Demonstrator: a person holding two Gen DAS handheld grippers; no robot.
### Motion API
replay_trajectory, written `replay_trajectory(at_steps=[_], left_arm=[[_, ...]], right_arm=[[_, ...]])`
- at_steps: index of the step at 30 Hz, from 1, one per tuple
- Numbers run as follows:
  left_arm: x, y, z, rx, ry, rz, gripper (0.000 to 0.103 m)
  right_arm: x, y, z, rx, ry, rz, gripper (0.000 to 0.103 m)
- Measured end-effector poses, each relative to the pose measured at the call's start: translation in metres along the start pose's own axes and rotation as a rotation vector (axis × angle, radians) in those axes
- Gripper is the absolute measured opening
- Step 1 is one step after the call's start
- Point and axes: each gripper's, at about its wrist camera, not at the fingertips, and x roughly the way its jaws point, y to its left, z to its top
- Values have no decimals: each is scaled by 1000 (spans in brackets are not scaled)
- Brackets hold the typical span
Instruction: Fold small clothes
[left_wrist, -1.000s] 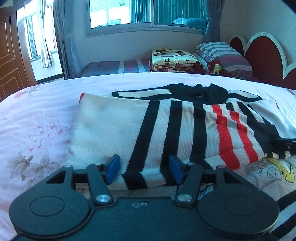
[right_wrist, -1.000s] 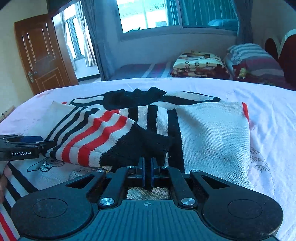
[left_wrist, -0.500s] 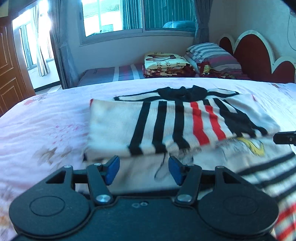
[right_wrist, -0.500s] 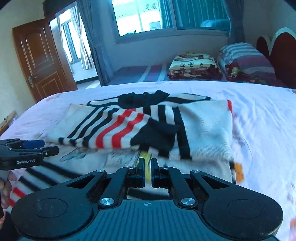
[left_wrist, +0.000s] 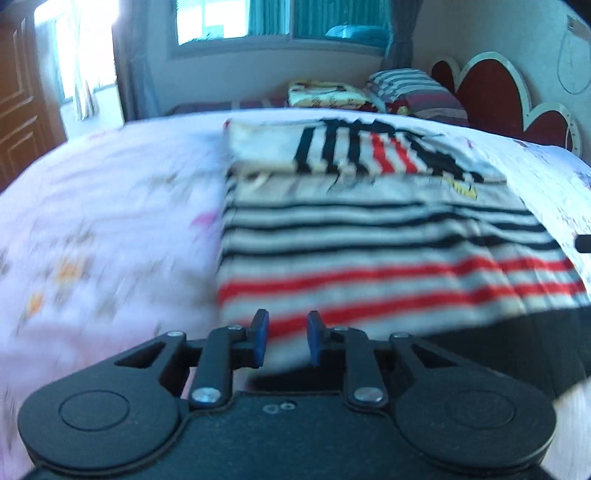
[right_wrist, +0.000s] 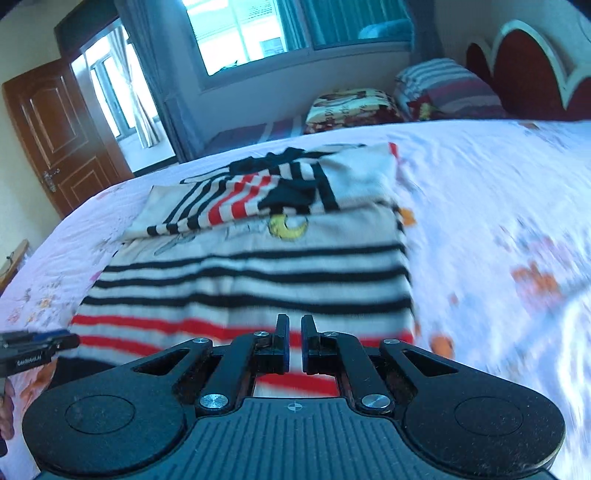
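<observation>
The striped sweater (right_wrist: 251, 273) lies flat on the bed (left_wrist: 110, 229), its sleeves already folded across the chest at the far end. Both grippers sit at its near hem. The left gripper (left_wrist: 284, 341) is closing, its jaws narrow with a gap, and the hem is seen through that gap; whether the pads touch cloth I cannot tell. The right gripper (right_wrist: 294, 347) is nearly shut, red-striped hem visible in the slit, but a grip is not clear.

I think an uneven hold could drag one corner and make a crooked fold. Pillows (right_wrist: 447, 88) and a folded blanket (right_wrist: 351, 107) are well apart; nothing blocks the way.
</observation>
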Motion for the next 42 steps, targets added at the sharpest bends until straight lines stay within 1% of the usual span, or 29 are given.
replay_trajectory(at_steps=[2,4,5,7,9,10,11,12,13,14,15,19,21,24,26,28,30,33,34,36,38,39,40,41,42], left_arm=[[-10,8,-13,-20,8,11,21],[-18,16,-22,-40,20,4,21],[-22,19,-26,-51,22,-3,25],[-29,26,-31,-83,26,-22,34],[-36,30,-37,-109,40,-64,41],[-37,30,-39,-118,45,-77,50],[-40,30,-42,-126,44,-85,56],[-41,29,-45,-134,43,-98,57],[-41,30,-47,-145,47,-111,58],[-41,30,-50,-160,50,-125,59],[-41,32,-51,-177,52,-142,59],[-38,36,-53,-258,68,-222,56],[-31,43,-53,-330,94,-276,55],[-21,56,-52,-433,127,-382,54],[-14,65,-52,-500,146,-436,49],[-8,68,-52,-519,151,-454,46],[-2,67,-48,-517,148,-464,46],[8,63,-40,-518,145,-484,46],[12,61,-37,-517,146,-488,46],[18,56,-34,-518,137,-504,46],[22,52,-33,-519,132,-513,40],[22,49,-33,-510,128,-502,38],[20,47,-34,-496,127,-487,32],[18,47,-36,-486,132,-482,28],[16,47,-39,-484,136,-488,28]], right_arm=[[-15,-1,-13,-6,4,-19,5],[-25,-2,-25,-4,14,-28,5],[-29,-4,-31,4,21,-33,5],[-36,-8,-44,34,40,-32,5],[-42,-12,-55,78,50,-37,5],[-45,-14,-59,105,52,-35,6],[-47,-17,-62,135,54,-30,7],[-49,-20,-65,165,55,-28,24],[-51,-22,-67,186,51,-30,57],[-54,-24,-68,198,34,-36,65],[-57,-24,-70,202,16,-33,65],[-62,-35,-77,264,17,-4,65],[-61,-45,-82,335,24,26,65],[-55,-62,-88,428,36,74,65],[-49,-72,-88,486,41,103,65],[-43,-80,-86,533,33,136,63],[-36,-85,-82,555,35,146,58],[-26,-89,-74,560,43,169,56],[-23,-89,-71,556,46,176,53],[-16,-88,-66,556,66,194,49],[-11,-84,-65,543,78,199,49],[-11,-83,-65,534,83,202,49],[-12,-81,-66,527,90,206,48],[-13,-80,-68,520,98,212,47],[-16,-79,-70,513,105,218,46]])
